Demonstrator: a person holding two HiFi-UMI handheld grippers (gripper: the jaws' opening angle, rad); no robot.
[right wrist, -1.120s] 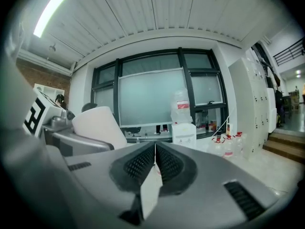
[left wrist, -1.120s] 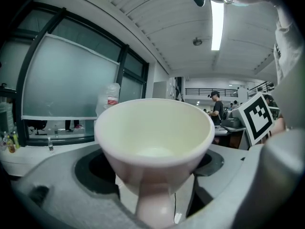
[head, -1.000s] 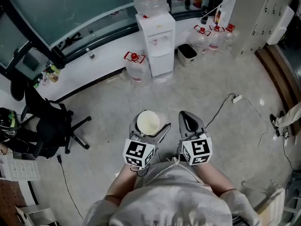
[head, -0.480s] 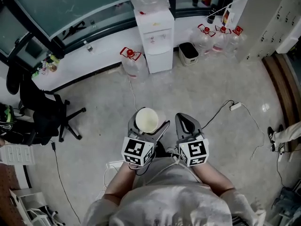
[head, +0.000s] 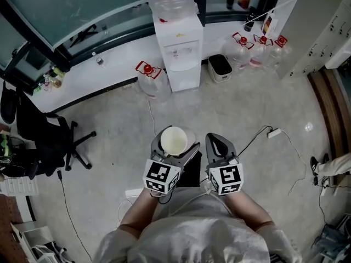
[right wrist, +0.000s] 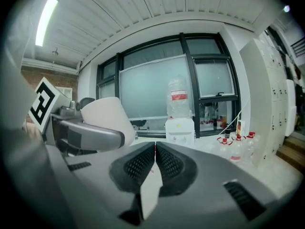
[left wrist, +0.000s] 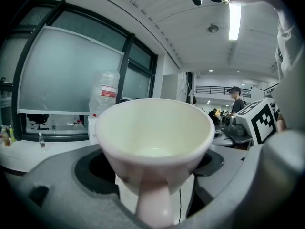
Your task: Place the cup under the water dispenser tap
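A white cup (head: 173, 140) with a handle is held upright between the jaws of my left gripper (head: 174, 147); in the left gripper view the empty cup (left wrist: 155, 140) fills the middle, its handle pointing toward the camera. My right gripper (head: 218, 144) is beside it on the right, shut with nothing between its pads (right wrist: 155, 163). The white water dispenser (head: 179, 51) with a bottle on top stands against the far wall, straight ahead and well away from both grippers; it also shows in the right gripper view, dispenser (right wrist: 179, 129).
A large water jug (head: 148, 78) stands left of the dispenser, a dark bin (head: 221, 67) and several jugs (head: 258, 49) to its right. An office chair (head: 46, 141) is at the left. A cable with a power strip (head: 273, 132) lies on the floor at right.
Both grippers and the person have advanced toward the dispenser, which now sits nearer and lower in the head view. The cup stays held in the left gripper.
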